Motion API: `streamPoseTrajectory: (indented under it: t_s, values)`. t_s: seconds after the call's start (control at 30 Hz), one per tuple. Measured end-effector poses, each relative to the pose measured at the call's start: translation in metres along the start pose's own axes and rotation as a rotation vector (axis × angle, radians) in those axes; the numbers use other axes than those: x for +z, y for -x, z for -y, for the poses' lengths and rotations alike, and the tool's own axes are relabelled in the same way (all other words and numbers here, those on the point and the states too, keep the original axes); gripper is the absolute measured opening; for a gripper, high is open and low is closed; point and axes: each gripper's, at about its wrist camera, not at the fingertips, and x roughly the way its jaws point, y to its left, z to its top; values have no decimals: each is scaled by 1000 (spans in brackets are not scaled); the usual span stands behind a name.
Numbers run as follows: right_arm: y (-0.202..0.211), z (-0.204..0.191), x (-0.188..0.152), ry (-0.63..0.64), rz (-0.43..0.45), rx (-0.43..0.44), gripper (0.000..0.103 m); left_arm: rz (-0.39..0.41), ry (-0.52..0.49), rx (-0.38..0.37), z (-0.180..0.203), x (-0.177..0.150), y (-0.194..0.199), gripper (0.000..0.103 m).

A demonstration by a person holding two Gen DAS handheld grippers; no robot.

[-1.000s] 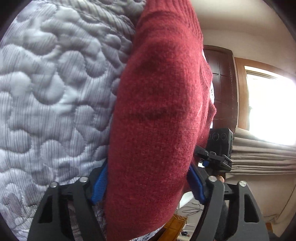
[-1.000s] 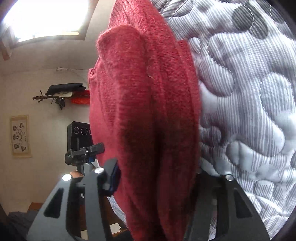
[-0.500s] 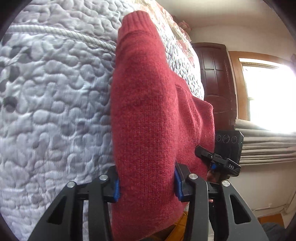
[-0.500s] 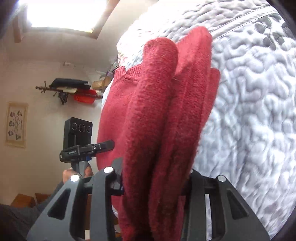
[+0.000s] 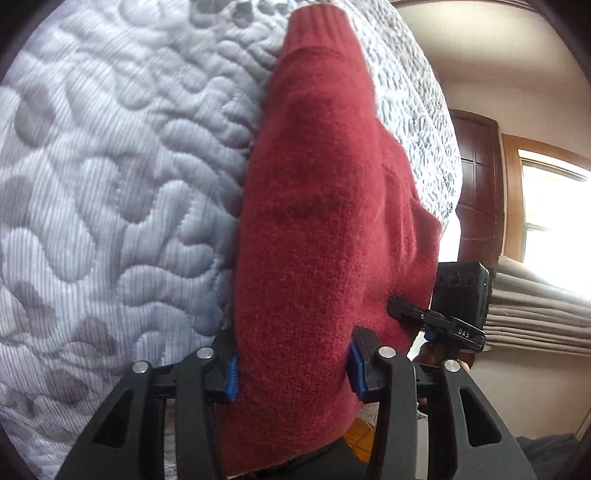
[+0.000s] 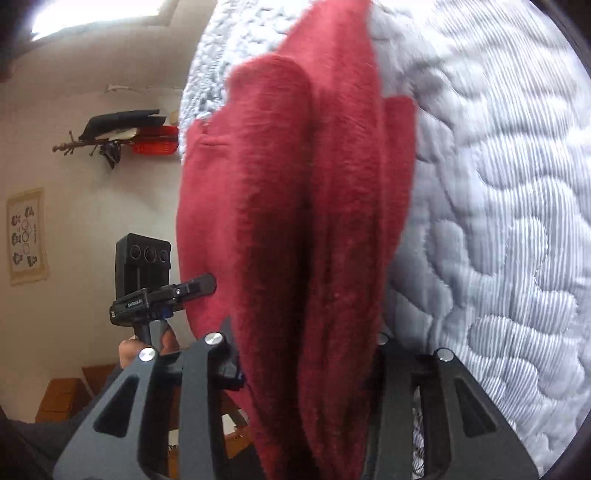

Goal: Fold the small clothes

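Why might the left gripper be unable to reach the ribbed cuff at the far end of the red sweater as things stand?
Probably it cannot: the left gripper is shut on the red sweater, its jaws full of bunched knit, and the ribbed cuff lies at the far end on the quilt.

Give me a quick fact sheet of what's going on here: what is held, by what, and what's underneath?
garment: red knit sweater
left gripper: shut on the sweater
right gripper: shut on bunched folds of the sweater
surface: grey-white quilted bedspread
ribbed cuff: at the sweater's far end, over the bedspread
hand: holding the left gripper's handle, seen in the right wrist view
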Motion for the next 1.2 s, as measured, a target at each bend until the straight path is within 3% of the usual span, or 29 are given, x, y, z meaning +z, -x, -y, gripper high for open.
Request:
streamPoseTrajectory:
  t_s: [0.07,0.1,0.17,0.27,0.3,0.4,0.43,0.5,0.53,0.6,0.73,0.8,0.87,0.93,1.03,1.13,1.2]
  values:
    - [4,7,0,-24,-10,-11,60,2,5,9,0,2,-4,56]
    - [11,5,0,-14,-13,-31,62,2,-3,17,5,2,-3,58]
    - [43,-8,2,22,44,-89,77,49,-36,83,21,0,13,62]
    - [90,-35,2,125,181,-176,78,187,-138,205,53,-19,54,64]
    - [99,-37,7,144,196,-178,77,212,-191,207,56,-30,65,65]
    - [88,-37,33,162,131,-158,56,212,-326,135,89,-57,63,65]
    - [80,-32,44,158,108,-165,44,197,-359,117,95,-64,55,65]
    - [59,-37,61,157,77,-196,11,150,-384,92,100,-73,34,63]
    - [55,-42,64,168,84,-196,8,121,-390,91,101,-75,22,61]
    - [58,-51,68,204,138,-198,8,62,-397,112,97,-80,2,58]
    - [50,-14,77,144,147,-287,8,-56,-376,162,66,-91,-34,50]
    - [47,-4,78,96,162,-264,9,-100,-353,168,56,-91,-47,47]
    - [57,-13,71,119,183,-266,19,-110,-347,164,58,-90,-45,49]
    - [77,-31,56,156,200,-280,25,-104,-353,134,66,-92,-32,58]
    - [97,-63,19,243,184,-304,25,-72,-377,65,84,-95,-5,63]
    - [84,-78,-30,317,81,-276,25,43,-366,22,93,-84,21,75]
    - [61,-75,-52,335,0,-268,25,117,-311,32,86,-66,27,78]
